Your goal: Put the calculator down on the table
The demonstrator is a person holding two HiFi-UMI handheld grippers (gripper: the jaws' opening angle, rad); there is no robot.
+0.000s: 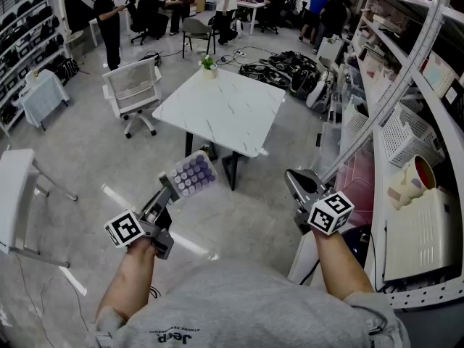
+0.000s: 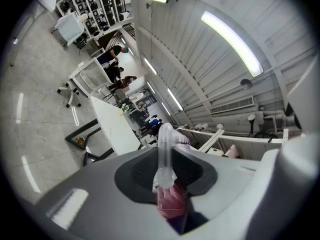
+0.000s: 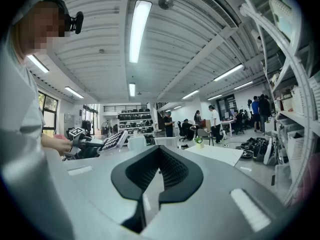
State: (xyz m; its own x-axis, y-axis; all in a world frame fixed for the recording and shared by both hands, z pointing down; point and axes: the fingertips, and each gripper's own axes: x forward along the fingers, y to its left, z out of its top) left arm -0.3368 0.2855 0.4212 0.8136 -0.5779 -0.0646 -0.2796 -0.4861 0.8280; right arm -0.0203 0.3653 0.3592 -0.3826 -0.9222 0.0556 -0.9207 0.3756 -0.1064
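The calculator point(image 1: 190, 174) is a pale slab with rows of round purple keys. It is gripped by its near end in the jaws of the left gripper point(image 1: 174, 185) and held in the air above the floor, short of the near edge of the white marbled counter point(image 1: 239, 122) and not touching it. The head view alone shows its key face, tilted up toward the camera. The left gripper view shows it only edge-on, a thin translucent strip point(image 2: 164, 151) pressed between the dark pads, with a blurred pinkish patch at its base. The right gripper view catches it small and from the side, at the far left point(image 3: 114, 140). The right gripper point(image 1: 293, 177) has its jaws closed on nothing and hangs near the shelving point(image 1: 424, 122). The key print is too small to read, and the gripped end is hidden in the jaws.
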